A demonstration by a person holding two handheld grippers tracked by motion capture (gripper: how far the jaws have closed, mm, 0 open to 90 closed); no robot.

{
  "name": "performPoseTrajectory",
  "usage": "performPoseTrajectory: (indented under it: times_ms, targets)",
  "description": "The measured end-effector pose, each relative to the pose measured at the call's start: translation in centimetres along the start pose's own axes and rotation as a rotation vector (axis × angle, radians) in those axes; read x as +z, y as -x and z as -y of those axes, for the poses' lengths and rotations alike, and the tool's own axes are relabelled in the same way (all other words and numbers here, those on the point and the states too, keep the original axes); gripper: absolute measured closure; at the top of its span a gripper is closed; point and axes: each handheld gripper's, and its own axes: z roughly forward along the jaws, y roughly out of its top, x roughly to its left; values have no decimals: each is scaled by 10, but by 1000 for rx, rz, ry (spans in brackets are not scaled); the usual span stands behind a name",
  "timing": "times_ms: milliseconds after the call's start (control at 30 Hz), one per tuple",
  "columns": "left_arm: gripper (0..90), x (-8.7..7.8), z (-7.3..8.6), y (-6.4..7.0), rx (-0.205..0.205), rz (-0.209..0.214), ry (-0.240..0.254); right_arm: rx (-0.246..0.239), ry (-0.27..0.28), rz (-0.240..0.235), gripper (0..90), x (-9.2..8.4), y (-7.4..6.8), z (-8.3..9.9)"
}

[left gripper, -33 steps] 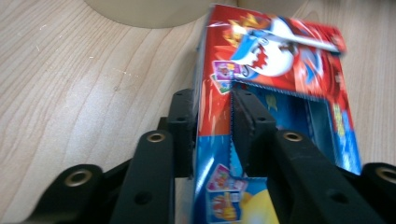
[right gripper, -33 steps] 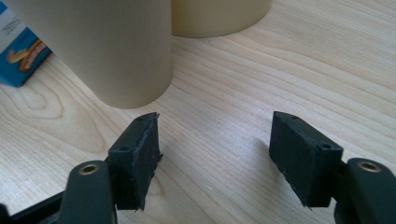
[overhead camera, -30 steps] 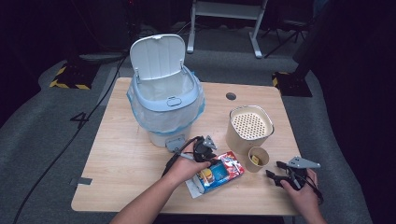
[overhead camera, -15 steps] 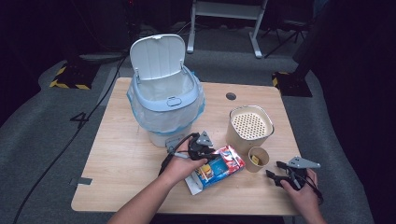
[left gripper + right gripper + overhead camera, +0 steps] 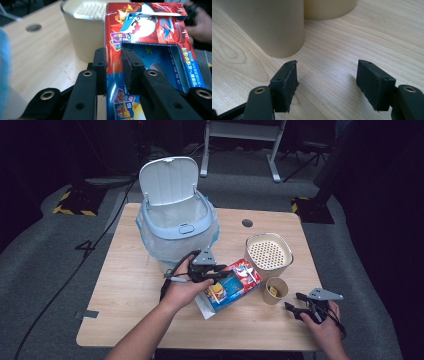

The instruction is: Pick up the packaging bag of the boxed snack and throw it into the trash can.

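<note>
Between the black fingers [image 5: 130,67] of the left gripper [image 5: 113,70], a red-and-blue printed cardboard box [image 5: 150,42] with cartoon artwork is pinched by one wall, tilted above the wooden table [image 5: 125,290]; the right gripper [image 5: 327,82] is spread, empty.

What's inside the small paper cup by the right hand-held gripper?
In the high view, the small paper cup holds something yellow at the bottom; too small to identify. The right gripper view shows just the cup's outer wall, so the rest of the inside stays hidden.
</note>
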Motion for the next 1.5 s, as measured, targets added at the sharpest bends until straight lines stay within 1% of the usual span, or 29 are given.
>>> performPoseTrajectory:
  times_ms: [33, 67, 100, 167, 200, 233, 300, 367, 400, 467, 500, 600, 733, 800, 833, 900, 967, 1033, 1067, 1167, 1300, 1333, 1433, 1467, 1500]
  targets:
    - [747, -5, -3, -1, 2, -6, 13, 0, 0, 0, 335, 0, 0, 0]
    - [747, -14, -9, -2, 4, -19, 36, 0, 0, 0, 335, 0, 0, 0]
    - [747, -14, -9, -2, 4, -19, 36, 0, 0, 0, 335, 0, 0, 0]
    - [747, -22, -14, -5, 11, -31, 59, 0, 0, 0, 335, 0, 0, 0]
    - [747, -30, -19, -7, 12, -43, 82, 0, 0, 0, 335, 0, 0, 0]
    - [747, -30, -19, -7, 12, -43, 82, 0, 0, 0, 335, 0, 0, 0]
    - [747, -37, -25, -9, 18, -52, 101, 0, 0, 0, 335, 0, 0, 0]
    - [747, -48, -31, -11, 20, -63, 132, 0, 0, 0, 335, 0, 0, 0]
    - [748, -48, -31, -11, 20, -63, 132, 0, 0, 0, 335, 0, 0, 0]
    - [747, -56, -36, -13, 22, -73, 163, 0, 0, 0, 335, 0, 0, 0]
    - [747, -56, -36, -13, 22, -73, 163, 0, 0, 0, 335, 0, 0, 0]
    - [747, -61, -40, -17, 11, -74, 192, 0, 0, 0, 335, 0, 0, 0]
    - [748, -68, -47, -21, 10, -86, 213, -1, 0, 0, 335, 0, 0, 0]
    - [748, -72, -51, -24, 11, -96, 220, 0, 0, 0, 335, 0, 0, 0]
    - [748, -77, -54, -26, 11, -107, 229, 0, 0, 0, 335, 0, 0, 0]
    - [748, -79, -56, -27, 5, -107, 234, 0, 0, 0, 335, 0, 0, 0]
    - [748, -84, -59, -31, 6, -125, 248, 0, 0, 0, 335, 0, 0, 0]
    - [748, -88, -62, -33, -3, -128, 255, 0, 0, 0, 335, 0, 0, 0]
    - [748, -93, -64, -36, -4, -142, 263, -1, 0, 0, 335, 0, 0, 0]
    - [748, -98, -67, -39, -11, -150, 276, 0, 0, 0, 335, 0, 0, 0]
    - [748, -106, -74, -44, -9, -171, 287, 0, 0, 1, 335, 0, 0, 0]
    - [748, -110, -77, -47, -8, -171, 292, 0, 0, 1, 335, 0, 0, 0]
    - [749, -113, -81, -49, -9, -174, 301, 1, 0, 0, 335, 0, 0, 0]
    - [749, -117, -85, -52, -12, -177, 311, 1, 0, 0, 335, 0, 0, 0]
    - [749, -117, -85, -52, -12, -177, 311, 1, 0, 0, 335, 0, 0, 0]
